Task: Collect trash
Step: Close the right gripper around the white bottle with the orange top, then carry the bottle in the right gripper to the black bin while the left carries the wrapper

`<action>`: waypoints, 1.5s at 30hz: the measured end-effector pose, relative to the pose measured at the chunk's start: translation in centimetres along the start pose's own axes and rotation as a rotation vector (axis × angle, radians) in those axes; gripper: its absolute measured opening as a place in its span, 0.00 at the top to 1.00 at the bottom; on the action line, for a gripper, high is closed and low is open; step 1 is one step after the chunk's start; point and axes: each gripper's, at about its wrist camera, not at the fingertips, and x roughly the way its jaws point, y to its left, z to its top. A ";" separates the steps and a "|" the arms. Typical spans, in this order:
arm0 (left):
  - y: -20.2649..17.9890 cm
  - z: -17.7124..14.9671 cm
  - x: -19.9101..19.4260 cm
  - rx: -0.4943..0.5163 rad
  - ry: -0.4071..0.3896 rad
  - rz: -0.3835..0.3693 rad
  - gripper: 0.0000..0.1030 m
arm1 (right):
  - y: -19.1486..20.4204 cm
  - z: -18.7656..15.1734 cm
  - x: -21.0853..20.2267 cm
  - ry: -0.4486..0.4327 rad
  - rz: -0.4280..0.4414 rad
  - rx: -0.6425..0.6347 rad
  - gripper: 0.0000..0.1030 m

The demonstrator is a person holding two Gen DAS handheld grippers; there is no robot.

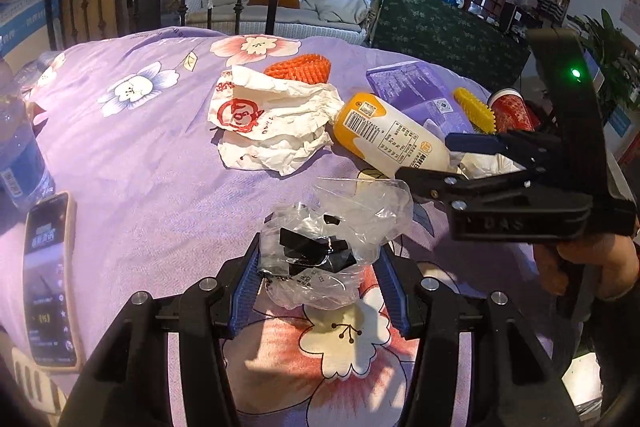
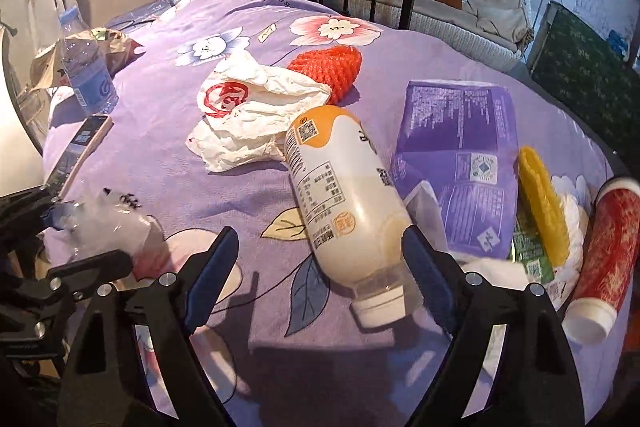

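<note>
Purple floral bedspread (image 2: 168, 155) carries the trash. Left tool (image 1: 318, 273) pinches a crumpled clear plastic wrapper (image 1: 332, 247): light, slippery. Right tool (image 2: 320, 259) gapes wide around a white-and-orange plastic bottle (image 2: 340, 195); rigid, smooth, grab mid-body. Beyond: crumpled white paper bag (image 2: 256, 115), soft.

Water bottle (image 1: 18, 147) cropped at left edge.

Both wrist cameras look steeply down along their fingers, close over the purple bed (image 1: 140, 155). The left view faces across the litter from the near-left; the right sits just rightward. Both share the bottle (image 1: 384, 131), paper bag (image 2: 256, 115) and orange net (image 1: 298, 67).
</note>
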 end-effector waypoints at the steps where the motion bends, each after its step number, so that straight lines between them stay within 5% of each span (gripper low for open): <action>1: 0.1 -0.1 0.0 0.000 0.000 0.000 0.50 | 0.1 0.5 0.5 0.010 -0.012 -0.022 0.19; 11: 0.2 -0.9 -0.7 0.003 0.000 -0.024 0.50 | 0.3 2.9 5.3 0.118 -0.103 -0.147 0.30; 19: -0.1 -1.4 -0.7 0.002 0.012 -0.036 0.50 | 0.0 3.2 5.7 0.099 -0.117 -0.102 0.36; 35: -2.3 -1.8 -1.0 0.039 0.024 -0.071 0.49 | -1.1 -0.8 -1.6 -0.020 0.009 0.160 0.37; 45: -5.8 -2.0 -1.9 0.100 0.010 -0.113 0.49 | -2.1 -5.0 -8.9 -0.188 0.047 0.301 0.39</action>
